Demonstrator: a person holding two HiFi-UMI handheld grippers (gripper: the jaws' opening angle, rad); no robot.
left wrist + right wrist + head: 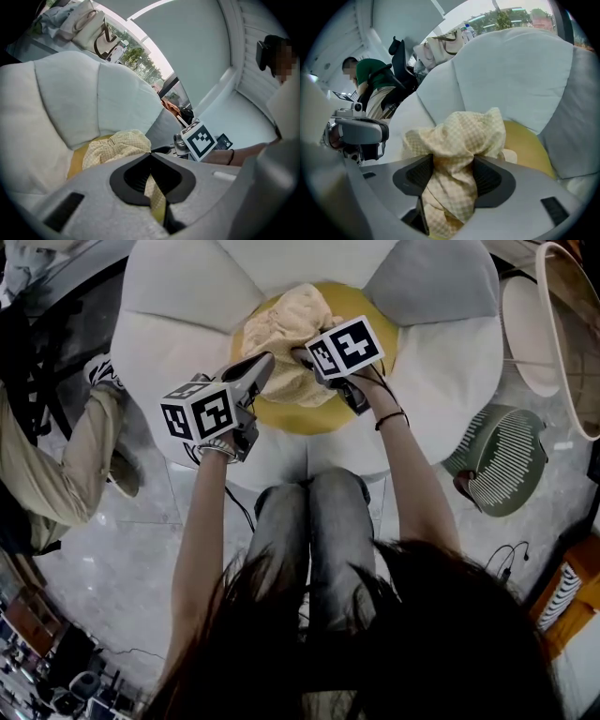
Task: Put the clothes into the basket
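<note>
A pale yellow checked cloth (pixel 281 329) lies bunched on the round yellow centre (pixel 319 413) of a white petal-shaped cushion seat (pixel 178 343). My left gripper (pixel 261 367) reaches the cloth's left side; in the left gripper view its jaws (pixel 151 155) are shut on a thin strip of the cloth (pixel 115 147). My right gripper (pixel 305 357) is at the cloth's right side. In the right gripper view a thick bundle of the cloth (pixel 459 140) fills the gap between its wide-spread jaws (pixel 452 161), which stand open around it.
A green slatted basket (pixel 502 460) stands on the floor at the right, beside a round white table (pixel 530 334). A person in beige trousers (pixel 56 474) stands at the left. Grey and white cushion petals (pixel 441 282) ring the yellow centre. Cables lie on the floor.
</note>
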